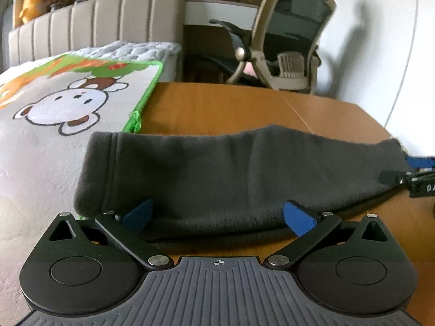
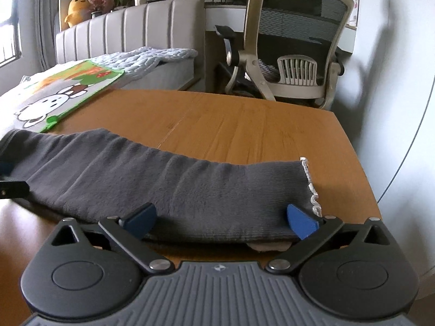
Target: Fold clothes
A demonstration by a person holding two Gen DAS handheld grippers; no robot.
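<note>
Both grippers wide open over a folded grey garment on the table: looks like a fold just laid or a fresh grab about to start.

Left wrist view: left gripper (image 1: 218, 216) low centre, tilted down, jaws wide, nothing pinched; garment (image 1: 231, 174) spans mid-frame on table (image 1: 217, 103), its left end on a cartoon mat (image 1: 62, 103). Right wrist view: right gripper (image 2: 220, 218) low centre, same tilt, jaws wide, empty; garment (image 2: 163, 179) runs left to centre-right, white-trimmed end at right. Next likely needs closing on the near edge.
</note>
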